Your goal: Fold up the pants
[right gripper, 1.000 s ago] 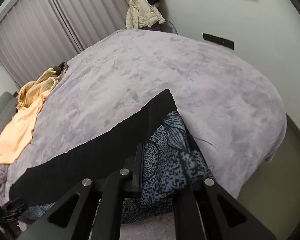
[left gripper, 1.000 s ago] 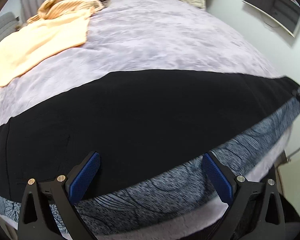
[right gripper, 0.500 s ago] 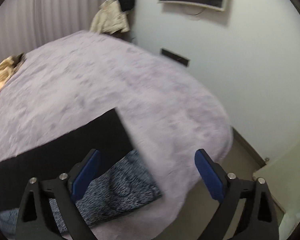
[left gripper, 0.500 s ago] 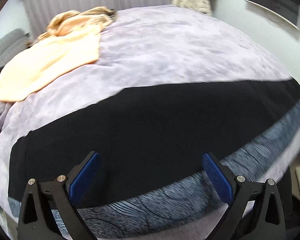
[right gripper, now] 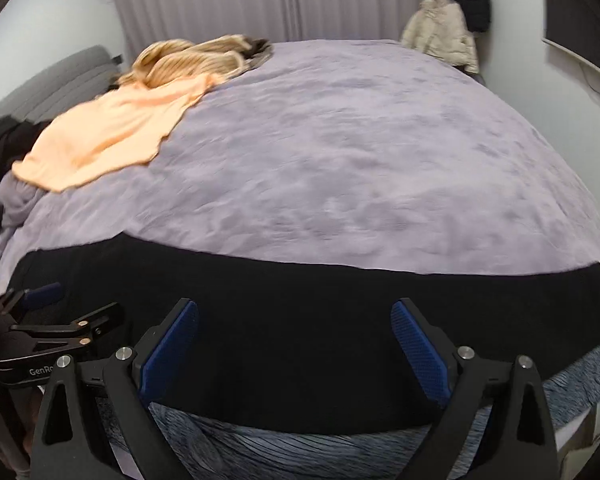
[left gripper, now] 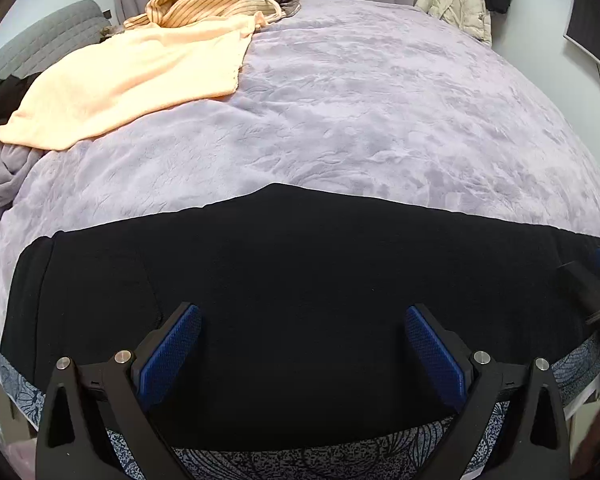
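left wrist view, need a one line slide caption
Open left gripper above black pants laid lengthwise on a lilac bed, orange top behind.

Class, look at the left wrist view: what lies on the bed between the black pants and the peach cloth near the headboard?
Nothing: in the left wrist view only bare lavender blanket separates the black pants from the peach cloth.

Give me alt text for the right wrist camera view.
Open right tongs hover over black pants laid in a long strip across a lavender bed. A peach garment lies far left; the left tongs show at the left edge.
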A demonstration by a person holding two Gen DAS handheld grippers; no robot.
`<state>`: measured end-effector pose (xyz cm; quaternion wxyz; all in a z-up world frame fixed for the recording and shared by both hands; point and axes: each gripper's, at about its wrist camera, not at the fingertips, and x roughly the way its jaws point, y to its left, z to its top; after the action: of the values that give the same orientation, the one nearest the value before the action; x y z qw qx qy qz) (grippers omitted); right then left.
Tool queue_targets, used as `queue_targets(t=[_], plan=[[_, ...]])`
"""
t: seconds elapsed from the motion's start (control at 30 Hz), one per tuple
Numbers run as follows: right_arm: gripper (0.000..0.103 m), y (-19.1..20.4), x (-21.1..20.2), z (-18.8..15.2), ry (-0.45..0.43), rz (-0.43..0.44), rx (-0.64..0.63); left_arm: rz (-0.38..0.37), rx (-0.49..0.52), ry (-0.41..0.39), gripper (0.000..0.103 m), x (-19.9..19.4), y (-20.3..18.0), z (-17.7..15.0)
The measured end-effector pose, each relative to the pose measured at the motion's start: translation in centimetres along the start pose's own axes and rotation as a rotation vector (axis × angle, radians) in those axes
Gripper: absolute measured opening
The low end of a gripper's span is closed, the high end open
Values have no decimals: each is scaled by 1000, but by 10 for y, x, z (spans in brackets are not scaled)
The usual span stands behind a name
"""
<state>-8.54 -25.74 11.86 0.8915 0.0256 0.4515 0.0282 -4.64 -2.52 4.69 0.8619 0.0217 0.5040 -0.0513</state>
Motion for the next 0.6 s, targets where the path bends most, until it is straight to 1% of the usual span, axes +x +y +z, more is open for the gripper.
queue_targets(t=[0.03, 0.07, 0.1, 0.17, 0.2, 0.27, 0.37, 0.4, 0.5, 0.6], plan=[[98, 11, 12, 0, 18, -25, -38, 13, -10, 10, 102, 3, 3, -1], [98, 18, 25, 0, 31, -49, -73, 43, -17, 18, 102, 2, 10, -2], [98, 23, 36, -2, 34, -69, -98, 73, -23, 31, 102, 12, 12, -2], [98, 22, 54, -3, 63, -128, -127, 62, -22, 52, 102, 25, 15, -4], [98, 16, 58, -5, 81, -145, -126, 59, -23, 48, 102, 23, 15, -6], [102, -6, 52, -10, 83, -140, -80, 64, -7, 31, 102, 22, 14, -9], [103, -48, 41, -9, 82, -218, 14, 54, 0, 19, 102, 20, 15, -13], [103, -70, 38, -12, 86, -230, 64, 53, 2, 21, 102, 21, 14, -13], [102, -113, 32, -21, 97, -235, 166, 73, 6, 34, 102, 19, 12, -8], [103, -119, 32, -24, 96, -245, 166, 58, -15, 4, 102, 10, 4, 14]])
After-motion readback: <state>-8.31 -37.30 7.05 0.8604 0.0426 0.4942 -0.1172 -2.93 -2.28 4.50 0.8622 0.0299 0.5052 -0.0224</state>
